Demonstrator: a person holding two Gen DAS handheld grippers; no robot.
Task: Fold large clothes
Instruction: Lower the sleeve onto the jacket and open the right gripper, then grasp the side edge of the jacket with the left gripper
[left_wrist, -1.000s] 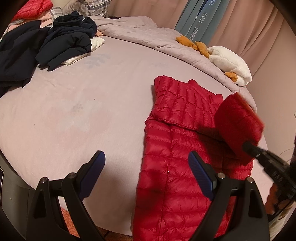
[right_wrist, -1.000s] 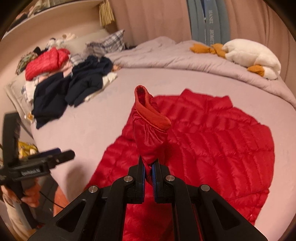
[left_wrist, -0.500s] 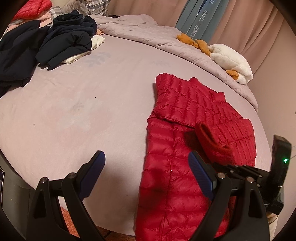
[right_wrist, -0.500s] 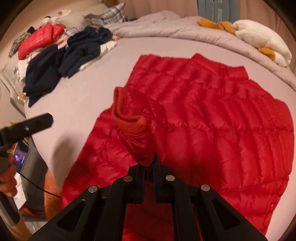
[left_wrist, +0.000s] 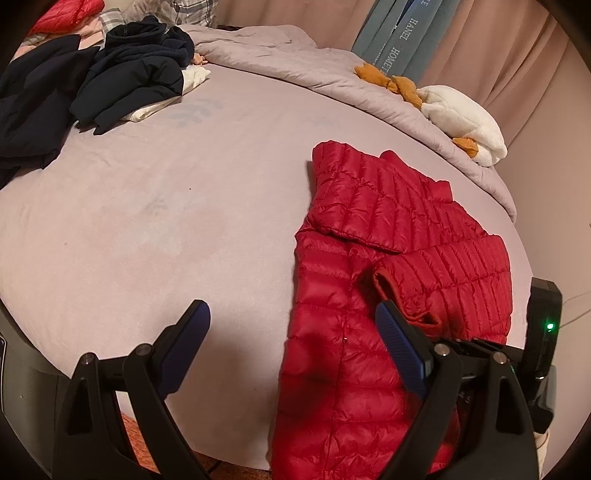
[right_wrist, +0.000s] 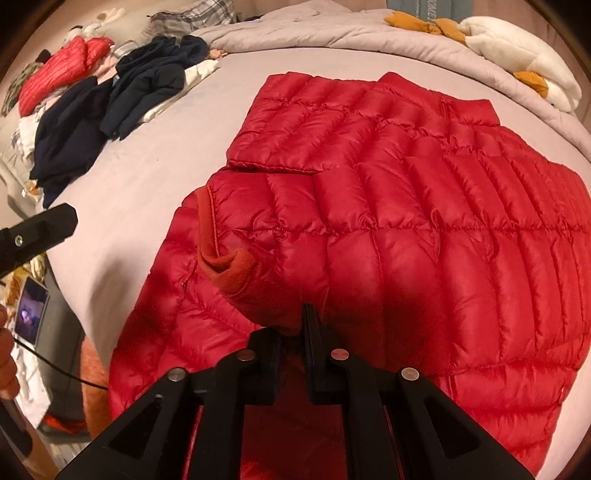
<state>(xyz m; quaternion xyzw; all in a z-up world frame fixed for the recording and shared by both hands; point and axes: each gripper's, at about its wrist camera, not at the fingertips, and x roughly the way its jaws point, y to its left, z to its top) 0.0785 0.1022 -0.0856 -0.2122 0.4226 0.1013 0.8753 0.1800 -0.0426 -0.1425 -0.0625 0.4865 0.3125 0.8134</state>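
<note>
While the right gripper (right_wrist: 293, 334) has its fingers pinched on what looks like the sleeve (right_wrist: 258, 251), laying it across the red jacket (left_wrist: 354, 332) on the bed (left_wrist: 166, 221) just ahead, the left gripper (left_wrist: 291, 350) waits beside it, fingers wide apart and empty.

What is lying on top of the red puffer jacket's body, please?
Two sleeves are folded across the red puffer jacket; the right gripper pinches the nearer one's cuff. The jacket's front beneath them is covered.
</note>
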